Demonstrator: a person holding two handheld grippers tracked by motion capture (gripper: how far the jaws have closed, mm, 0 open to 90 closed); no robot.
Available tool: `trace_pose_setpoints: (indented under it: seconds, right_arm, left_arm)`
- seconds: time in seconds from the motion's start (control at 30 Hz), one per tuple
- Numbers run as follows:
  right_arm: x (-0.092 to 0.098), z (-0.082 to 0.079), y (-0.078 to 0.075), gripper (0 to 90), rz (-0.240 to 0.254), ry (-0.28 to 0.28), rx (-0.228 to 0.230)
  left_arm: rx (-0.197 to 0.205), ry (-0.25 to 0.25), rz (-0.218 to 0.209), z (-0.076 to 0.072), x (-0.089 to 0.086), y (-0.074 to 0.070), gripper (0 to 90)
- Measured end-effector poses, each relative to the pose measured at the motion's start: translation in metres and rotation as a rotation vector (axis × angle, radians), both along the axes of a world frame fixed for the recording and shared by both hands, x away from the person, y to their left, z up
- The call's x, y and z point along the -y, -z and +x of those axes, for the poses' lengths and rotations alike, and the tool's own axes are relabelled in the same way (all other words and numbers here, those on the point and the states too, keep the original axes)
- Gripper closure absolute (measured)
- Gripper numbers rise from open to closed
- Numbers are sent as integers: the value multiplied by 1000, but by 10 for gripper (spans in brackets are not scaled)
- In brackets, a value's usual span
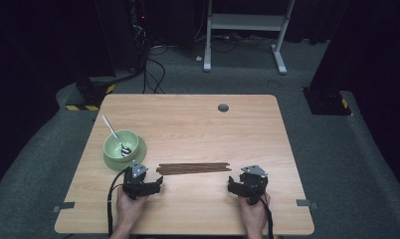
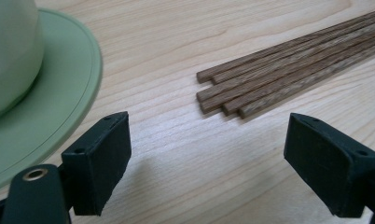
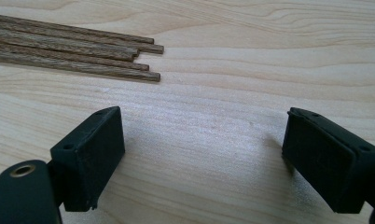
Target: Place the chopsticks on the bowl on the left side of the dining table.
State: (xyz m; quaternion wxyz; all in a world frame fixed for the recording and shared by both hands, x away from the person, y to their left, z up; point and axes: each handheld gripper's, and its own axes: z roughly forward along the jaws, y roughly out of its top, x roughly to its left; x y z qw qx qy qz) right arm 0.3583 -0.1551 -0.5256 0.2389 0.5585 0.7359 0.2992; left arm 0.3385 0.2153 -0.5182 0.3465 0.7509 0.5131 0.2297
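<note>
2 grippers, left gripper [image 1: 160,185] and right gripper [image 1: 231,184], rest gaping and empty; between them, slightly farther out, perhaps 6 chopsticks [image 1: 193,168] lie crosswise, one end near each.

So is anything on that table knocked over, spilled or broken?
Nothing stands out. The green bowl sits upright on its saucer with a spoon resting in it, and the wooden sticks lie in a neat bundle between the two open grippers, ends only slightly uneven.

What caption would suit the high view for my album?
Two hand-held grippers, left and right, open beside brown chopsticks and a green bowl holding a spoon.
</note>
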Motion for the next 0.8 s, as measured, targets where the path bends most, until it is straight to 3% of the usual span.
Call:
trace_pose_setpoints:
  seconds: [0.2, 0.43, 0.57, 0.8]
  right_arm:
    - [0, 0, 0, 126, 0, 1, 0]
    - [0, 0, 0, 129, 1, 4, 1]
    - [-1, 0, 0, 129, 1, 5, 1]
    - [-1, -1, 0, 130, 1, 6, 2]
  left_arm:
    - [13, 22, -15, 0, 3, -5, 154]
    - [-6, 57, -43, 3, 8, -7, 159]
    - [9, 72, -41, 4, 11, -11, 160]
    - [14, 101, -77, 9, 15, -16, 154]
